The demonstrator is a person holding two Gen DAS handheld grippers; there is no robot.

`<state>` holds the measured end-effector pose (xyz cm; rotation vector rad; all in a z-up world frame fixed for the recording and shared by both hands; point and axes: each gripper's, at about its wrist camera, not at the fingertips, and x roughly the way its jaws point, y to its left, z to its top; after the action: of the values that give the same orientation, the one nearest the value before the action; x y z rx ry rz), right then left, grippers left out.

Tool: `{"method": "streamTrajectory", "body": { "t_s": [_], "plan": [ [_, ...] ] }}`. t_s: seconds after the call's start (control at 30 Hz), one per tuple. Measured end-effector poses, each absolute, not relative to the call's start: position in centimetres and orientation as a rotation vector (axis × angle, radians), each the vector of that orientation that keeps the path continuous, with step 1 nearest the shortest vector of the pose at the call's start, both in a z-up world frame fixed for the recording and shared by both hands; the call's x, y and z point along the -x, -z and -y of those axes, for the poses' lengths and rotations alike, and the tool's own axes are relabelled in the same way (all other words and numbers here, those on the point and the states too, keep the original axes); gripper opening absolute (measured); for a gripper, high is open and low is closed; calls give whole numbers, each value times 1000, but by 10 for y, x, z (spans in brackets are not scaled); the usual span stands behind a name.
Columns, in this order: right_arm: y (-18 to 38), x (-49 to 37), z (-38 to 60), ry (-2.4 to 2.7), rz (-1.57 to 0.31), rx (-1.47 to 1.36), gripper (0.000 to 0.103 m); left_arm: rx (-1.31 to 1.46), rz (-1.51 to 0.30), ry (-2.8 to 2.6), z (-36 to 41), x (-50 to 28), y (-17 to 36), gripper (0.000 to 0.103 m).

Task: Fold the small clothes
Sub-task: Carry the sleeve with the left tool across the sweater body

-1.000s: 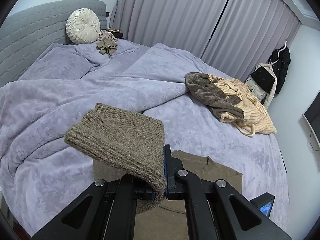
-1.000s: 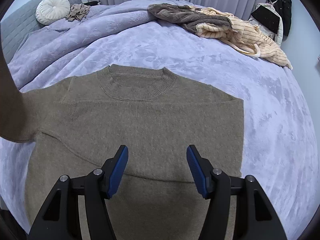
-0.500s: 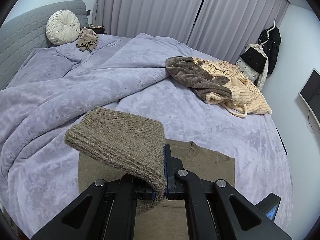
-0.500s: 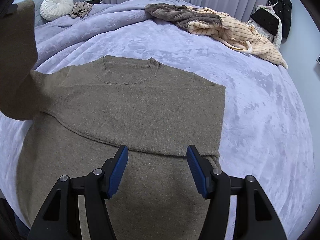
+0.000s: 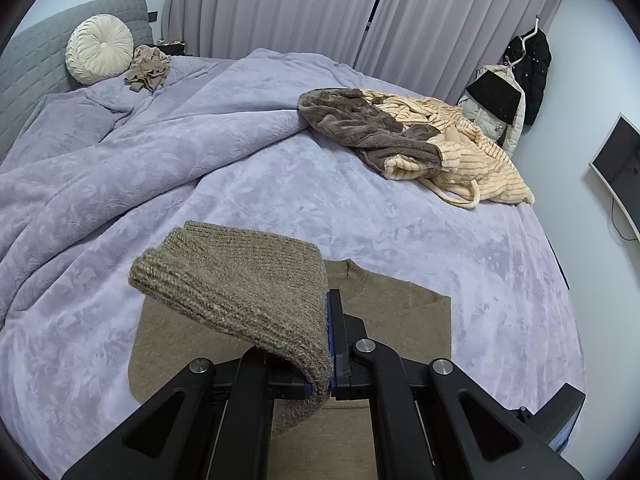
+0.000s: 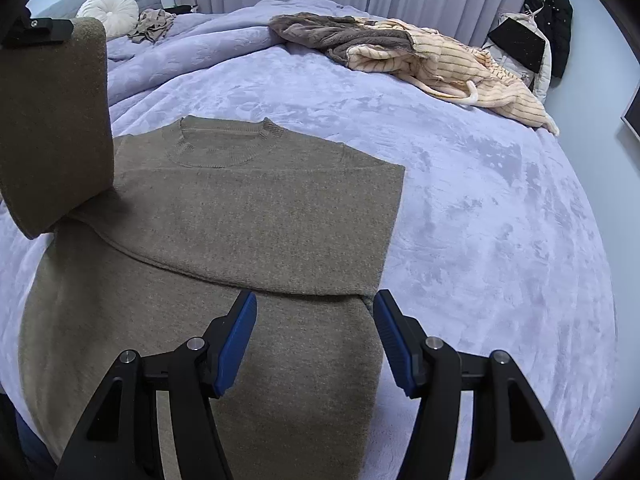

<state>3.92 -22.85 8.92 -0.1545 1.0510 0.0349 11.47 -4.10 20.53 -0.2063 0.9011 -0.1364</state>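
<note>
A brown knit sweater (image 6: 256, 208) lies flat on the lilac bed cover, collar away from me, its right sleeve folded across the body. My left gripper (image 5: 326, 340) is shut on the sweater's left sleeve cuff (image 5: 248, 284) and holds it lifted above the sweater body (image 5: 400, 312). In the right wrist view the lifted sleeve (image 6: 52, 120) hangs at the left. My right gripper (image 6: 316, 340) is open and empty, hovering over the sweater's lower right part.
A pile of brown and cream striped clothes (image 5: 420, 144) lies at the far right of the bed (image 5: 280, 168). A round cream cushion (image 5: 99, 50) and a crumpled beige garment (image 5: 148, 68) sit by the grey headboard. Coats hang at the right wall (image 5: 520, 68).
My left gripper has carried the sleeve to the right, over the sweater body. My right gripper has drawn back toward the sweater's hem and stays open.
</note>
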Motion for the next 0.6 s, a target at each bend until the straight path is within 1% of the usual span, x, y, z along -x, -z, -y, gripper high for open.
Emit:
{"method": "streamTrajectory", "body": {
  "t_s": [0.27, 0.6],
  "plan": [
    [-91, -33, 242, -26, -1042, 170, 65, 184, -932, 157, 75, -120, -185, 6],
    [-83, -29, 268, 9, -1057, 167, 65, 141, -990, 169, 112, -127, -147, 6]
  ]
}}
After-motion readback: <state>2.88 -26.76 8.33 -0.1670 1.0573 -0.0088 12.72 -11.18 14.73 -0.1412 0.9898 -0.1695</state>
